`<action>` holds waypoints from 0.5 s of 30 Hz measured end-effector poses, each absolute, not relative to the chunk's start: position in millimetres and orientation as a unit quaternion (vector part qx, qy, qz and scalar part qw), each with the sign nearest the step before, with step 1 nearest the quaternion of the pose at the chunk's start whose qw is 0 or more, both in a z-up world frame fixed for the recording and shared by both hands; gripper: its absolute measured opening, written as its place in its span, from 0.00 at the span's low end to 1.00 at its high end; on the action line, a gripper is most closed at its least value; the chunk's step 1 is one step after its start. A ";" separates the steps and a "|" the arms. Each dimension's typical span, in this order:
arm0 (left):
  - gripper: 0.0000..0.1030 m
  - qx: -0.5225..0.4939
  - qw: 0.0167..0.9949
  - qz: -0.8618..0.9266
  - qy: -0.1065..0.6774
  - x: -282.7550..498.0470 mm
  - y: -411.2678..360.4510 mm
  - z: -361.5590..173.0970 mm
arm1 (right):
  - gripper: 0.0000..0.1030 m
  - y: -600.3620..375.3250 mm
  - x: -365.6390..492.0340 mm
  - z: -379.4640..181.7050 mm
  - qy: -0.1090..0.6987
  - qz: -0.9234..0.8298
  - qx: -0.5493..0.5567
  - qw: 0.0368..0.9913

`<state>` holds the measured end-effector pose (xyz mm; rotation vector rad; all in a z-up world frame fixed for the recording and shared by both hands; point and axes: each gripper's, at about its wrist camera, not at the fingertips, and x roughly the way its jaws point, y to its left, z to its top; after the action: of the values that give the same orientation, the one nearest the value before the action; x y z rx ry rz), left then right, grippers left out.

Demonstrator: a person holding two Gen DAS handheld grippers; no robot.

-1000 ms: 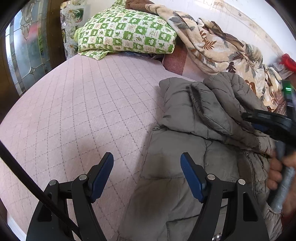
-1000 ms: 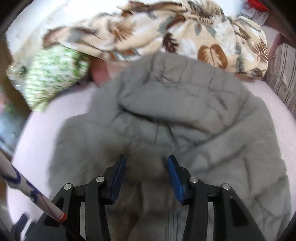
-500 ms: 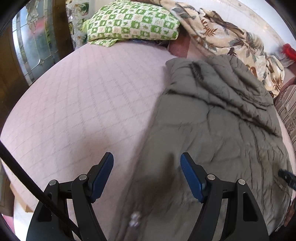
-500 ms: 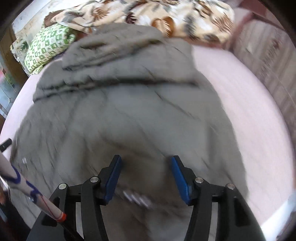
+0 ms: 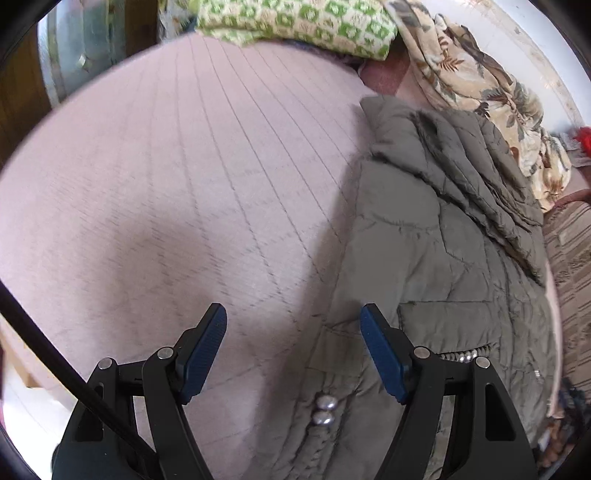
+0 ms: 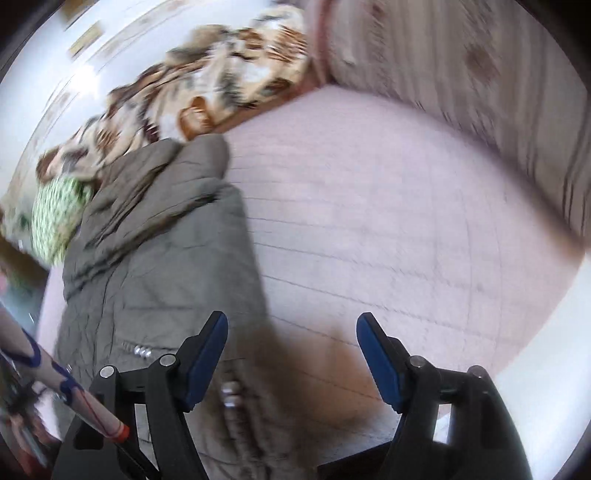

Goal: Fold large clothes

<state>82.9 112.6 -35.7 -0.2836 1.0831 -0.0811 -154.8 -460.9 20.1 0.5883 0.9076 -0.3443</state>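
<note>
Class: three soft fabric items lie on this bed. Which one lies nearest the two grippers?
The olive-grey padded coat: its hem reaches the left gripper and right gripper. The green checked pillow and leaf-print blanket lie at the far end.

Left tongs (image 5: 293,350): black frame, blue ribbed pads (image 5: 382,356), jaws spread wide, nothing between them. Positioned over the near left edge of an olive-grey quilted padded coat (image 5: 436,266), with the right pad above the coat fabric and the left pad above the bare pale pink quilted bed cover (image 5: 177,192).

Coat laid lengthwise on the bed cover, fur-trimmed hood (image 5: 436,136) at the far end. Two round silver snap buttons (image 5: 323,410) at the near hem edge; further silver studs (image 5: 461,356) by a pocket opening.

Green-and-white checked pillow (image 5: 295,22) at the far end of the bed. Beige leaf-print blanket (image 5: 476,81) bunched just beyond the hood. Thin black cable (image 5: 55,360) crossing the lower left.
</note>
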 end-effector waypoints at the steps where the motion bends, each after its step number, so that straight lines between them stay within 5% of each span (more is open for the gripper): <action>1: 0.72 -0.157 0.836 -0.058 0.522 86.5 112.9 -43.2 | 0.75 -467.2 -157.2 13.7 0.428 -0.155 0.302 0.838; 15: 0.73 -0.245 0.794 -0.208 0.515 56.9 94.4 -49.3 | 0.75 -467.0 -148.9 -30.6 0.423 -0.035 0.451 0.785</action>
<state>56.9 94.4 -49.3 -0.5262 1.1074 -0.4480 -148.9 -467.0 -30.6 0.9724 0.9114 -0.0755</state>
